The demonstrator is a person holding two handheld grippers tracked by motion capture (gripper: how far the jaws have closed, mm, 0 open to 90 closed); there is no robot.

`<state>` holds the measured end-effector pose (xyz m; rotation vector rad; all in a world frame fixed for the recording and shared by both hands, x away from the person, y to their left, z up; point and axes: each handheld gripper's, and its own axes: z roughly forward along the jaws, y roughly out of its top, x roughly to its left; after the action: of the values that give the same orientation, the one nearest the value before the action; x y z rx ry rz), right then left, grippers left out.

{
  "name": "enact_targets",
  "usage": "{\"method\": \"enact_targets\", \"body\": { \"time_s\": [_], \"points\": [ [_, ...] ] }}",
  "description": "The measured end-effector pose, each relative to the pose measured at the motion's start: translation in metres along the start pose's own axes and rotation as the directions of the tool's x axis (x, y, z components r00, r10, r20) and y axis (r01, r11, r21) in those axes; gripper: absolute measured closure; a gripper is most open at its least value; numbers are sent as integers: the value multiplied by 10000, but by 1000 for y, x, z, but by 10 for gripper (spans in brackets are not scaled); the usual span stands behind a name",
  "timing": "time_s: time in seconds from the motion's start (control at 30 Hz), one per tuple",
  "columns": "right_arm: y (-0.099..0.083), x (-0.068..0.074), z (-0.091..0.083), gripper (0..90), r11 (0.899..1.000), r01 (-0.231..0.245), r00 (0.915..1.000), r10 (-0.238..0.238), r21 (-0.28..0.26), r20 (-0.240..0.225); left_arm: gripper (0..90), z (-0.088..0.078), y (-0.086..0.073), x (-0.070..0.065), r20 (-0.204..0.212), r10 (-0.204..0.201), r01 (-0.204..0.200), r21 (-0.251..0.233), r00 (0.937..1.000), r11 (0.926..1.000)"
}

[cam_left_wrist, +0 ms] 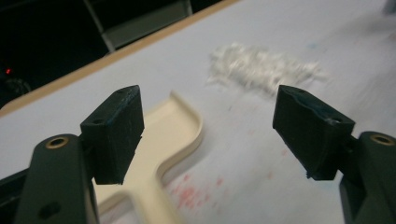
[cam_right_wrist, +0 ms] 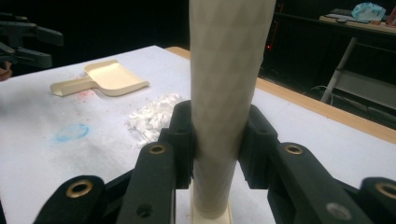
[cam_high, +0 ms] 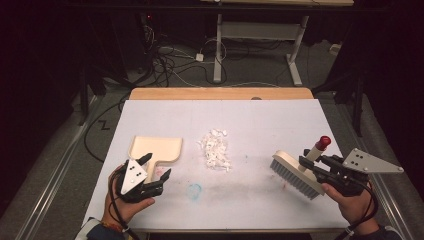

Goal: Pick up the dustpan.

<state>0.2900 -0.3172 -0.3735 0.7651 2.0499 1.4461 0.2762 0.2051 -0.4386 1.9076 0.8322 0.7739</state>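
A white sheet covers the table (cam_high: 260, 120), with a cream dustpan (cam_high: 156, 149) at its left and a pile of white scraps (cam_high: 216, 149) at the middle. The right gripper (cam_high: 311, 165) is clamped on the handle of a brush (cam_high: 296, 174), held bristles-down at the right. The left gripper (cam_high: 156, 166) hovers, jaws apart, over the dustpan's handle.

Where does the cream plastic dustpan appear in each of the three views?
High view: the cream plastic dustpan lies left of centre, beside the left gripper.
Left gripper view: lower left, behind the left jaw.
Right gripper view: upper left.
Shared landmark: the white pile of paper shreds.
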Motion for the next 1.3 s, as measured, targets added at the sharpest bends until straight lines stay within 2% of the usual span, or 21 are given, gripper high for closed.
{"method": "enact_targets", "body": {
  "time_s": [0.1, 0.2, 0.27, 0.37, 0.43, 0.47, 0.5, 0.53, 0.57, 0.6, 0.7, 0.77, 0.83, 0.87, 0.93, 0.97, 1.0, 1.07, 1.1, 1.17, 1.3],
  "points": [
    [-1, -1, -1, 703, 10000, -4, 10000, 4, 12, 66, 238, -3, -12, 9, -286, -208, 220, 441, 9994, 9988],
    [0, -1, -3, 703, 10000, -50, 9999, 51, -83, 123, 239, -6, -21, 13, -478, -187, 232, 957, 9987, 9951],
    [1, -1, -4, 704, 9999, -70, 9999, 71, -80, 107, 241, -8, -26, 16, -390, -437, 477, 1091, 9983, 9929],
    [2, -1, -4, 703, 10000, -17, 9999, 18, -78, 150, 238, -11, -30, 19, -347, -881, 922, 1428, 9955, 9854],
    [1, -1, -3, 703, 10000, -20, 9999, 21, -57, 170, 239, -12, -31, 19, -452, -1306, 1365, 1742, 9904, 9752],
    [2, -1, -3, 703, 10000, -3, 9997, 4, -43, 240, 235, -10, -30, 20, -667, -2254, 2349, 2351, 9720, 9432],
    [2, -1, -3, 703, 10000, -3, 9997, 4, -43, 240, 234, -10, -30, 20, -667, -2254, 2349, 2351, 9720, 9432],
    [2, -1, -4, 703, 10000, -53, 9996, 54, -41, 275, 233, -7, -30, 20, -862, -2627, 2763, 2703, 9610, 9223],
    [2, -1, -3, 703, 10000, -38, 9995, 39, -12, 299, 231, -4, -31, 17, -982, -2910, 3071, 3187, 9517, 8967],
    [1, -1, -3, 703, 10000, -6, 9993, 6, 14, 362, 231, -4, -31, 17, -982, -2910, 3071, 3187, 9517, 8967],
    [1, 0, -2, 703, 9999, 111, 9988, -116, 90, 468, 225, 7, -33, 15, -1091, -3117, 3297, 3687, 9439, 8691],
    [1, -1, -1, 703, 9999, 121, 9987, -127, 117, 485, 225, 17, -33, 17, -1205, -3134, 3352, 3938, 9419, 8559],
    [0, -2, 0, 703, 9999, 60, 9985, -66, 114, 542, 239, 30, -34, 23, -1594, -3134, 3516, 4160, 9362, 8387],
    [0, -2, 0, 703, 9999, 25, 9985, -34, 169, 545, 249, 43, -34, 29, -1617, -3388, 3751, 4347, 9269, 8187],
    [-1, -2, 1, 703, 9998, 50, 9985, -60, 186, 548, 249, 49, -33, 31, -1714, -3313, 3729, 4436, 9278, 8149],
    [-1, -2, 1, 703, 9998, 42, 9980, -52, 168, 630, 254, 57, -33, 33, -1829, -3250, 3728, 4325, 9278, 8210],
    [-2, -3, 1, 703, 9999, 36, 9981, -45, 147, 621, 258, 60, -32, 35, -1928, -3305, 3822, 4246, 9239, 8208],
    [-2, -4, 0, 703, 9999, -64, 9983, 59, 81, 577, 259, 66, -31, 37, -2034, -3312, 3875, 4138, 9214, 8238],
    [-2, -4, 1, 703, 9999, -106, 9984, 101, 93, 563, 264, 68, -30, 38, -1983, -3232, 3781, 4175, 9253, 8263],
    [-3, -5, 1, 703, 9999, -74, 9984, 70, 71, 559, 266, 70, -30, 39, -1966, -3239, 3778, 4148, 9254, 8277],
    [-3, -5, 3, 703, 9999, -104, 9986, 100, 71, 524, 405, 70, -31, 41, -2172, -3421, 4026, 3905, 9142, 8279]
  ]
}}
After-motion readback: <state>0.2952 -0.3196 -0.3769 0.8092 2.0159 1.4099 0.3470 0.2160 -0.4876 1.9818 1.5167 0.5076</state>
